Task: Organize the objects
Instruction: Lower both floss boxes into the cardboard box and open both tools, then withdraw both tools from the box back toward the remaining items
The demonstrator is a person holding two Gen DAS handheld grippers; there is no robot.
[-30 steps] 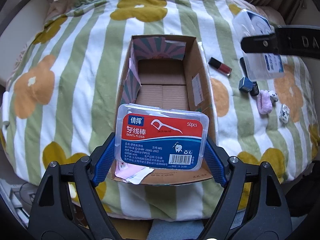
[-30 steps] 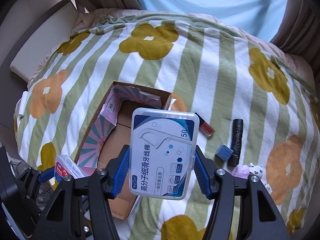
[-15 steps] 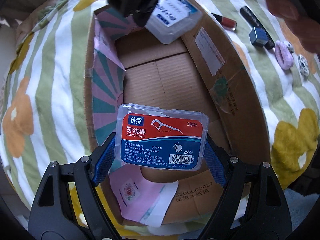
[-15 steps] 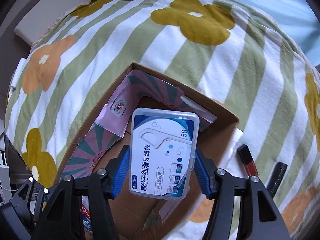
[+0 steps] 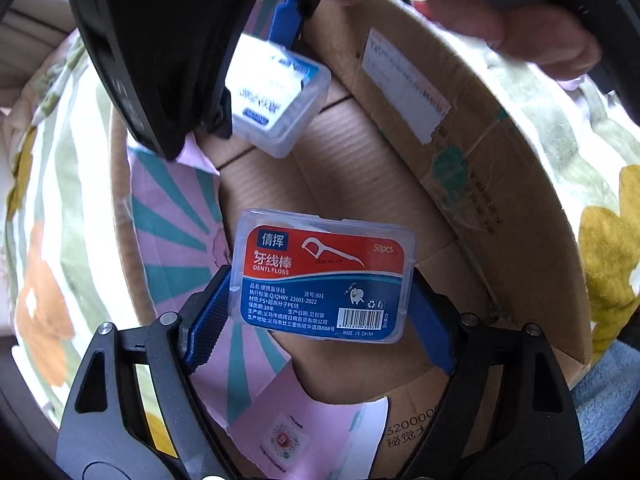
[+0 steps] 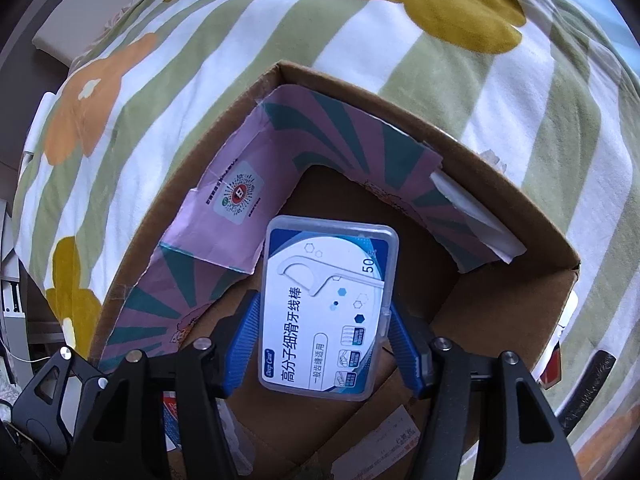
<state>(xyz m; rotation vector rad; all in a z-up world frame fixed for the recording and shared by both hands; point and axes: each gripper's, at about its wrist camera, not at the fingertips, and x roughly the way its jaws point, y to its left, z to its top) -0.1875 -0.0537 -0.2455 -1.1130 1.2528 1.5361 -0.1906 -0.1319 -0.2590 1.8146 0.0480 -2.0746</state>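
A clear floss box with a red and blue label (image 5: 324, 276) sits between the blue pads of my left gripper (image 5: 324, 312), which is shut on it, low inside the open cardboard box (image 5: 460, 152). In the right wrist view, my right gripper (image 6: 326, 340) is shut on a clear floss box with a white and blue label (image 6: 328, 316), also down inside the cardboard box (image 6: 400, 108) near its far corner. The left wrist view shows that white and blue floss box (image 5: 276, 96) just above the cardboard floor, under the black body of the right gripper and a hand (image 5: 520, 28).
Torn pink and teal paper (image 6: 320, 128) lines the box's left and far walls. The box rests on a green-striped flowered blanket (image 6: 440, 60). A black tube (image 6: 592, 384) and a red lipstick (image 6: 550, 376) lie outside the box on its right.
Both grippers have come down from above the blanket into the cardboard box, each carrying its floss box. The right gripper now fills the top of the left wrist view.
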